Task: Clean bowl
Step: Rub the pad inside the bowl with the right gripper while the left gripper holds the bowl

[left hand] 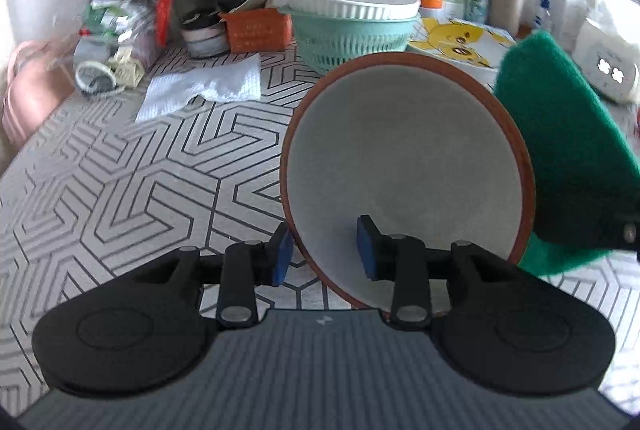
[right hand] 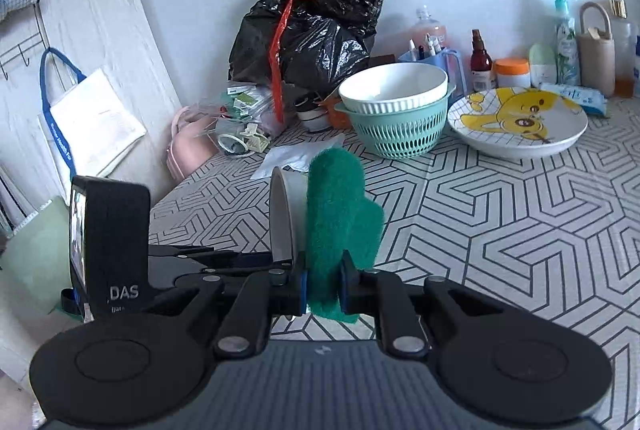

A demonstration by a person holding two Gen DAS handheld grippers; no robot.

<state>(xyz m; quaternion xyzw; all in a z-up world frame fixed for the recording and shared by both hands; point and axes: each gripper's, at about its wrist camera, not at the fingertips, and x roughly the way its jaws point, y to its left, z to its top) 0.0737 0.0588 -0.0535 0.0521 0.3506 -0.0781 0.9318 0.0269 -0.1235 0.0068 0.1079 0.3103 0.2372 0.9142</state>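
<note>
From the left wrist, the left hand-held gripper (left hand: pixel 326 250) has one blue pad outside the bowl (left hand: pixel 404 166) wall and one inside. The pad inside stands clear of the wall, so the jaws are a little apart, not squeezing. The bowl is tipped up on its edge over the patterned surface (left hand: pixel 120 170), showing its grey inside. A green scrub pad (left hand: pixel 568 158) is beside its rim.

From the right wrist, the right hand-held gripper (right hand: pixel 323 288) pinches the green scrub pad (right hand: pixel 340 214) tight. Only here the bowl (right hand: pixel 282 218) shows edge-on, just left of the pad.

A black rubbish bag (right hand: pixel 316 14) (red-tied) stands behind a white dish (right hand: pixel 394 86) nested in a teal colander (right hand: pixel 400 130).
</note>
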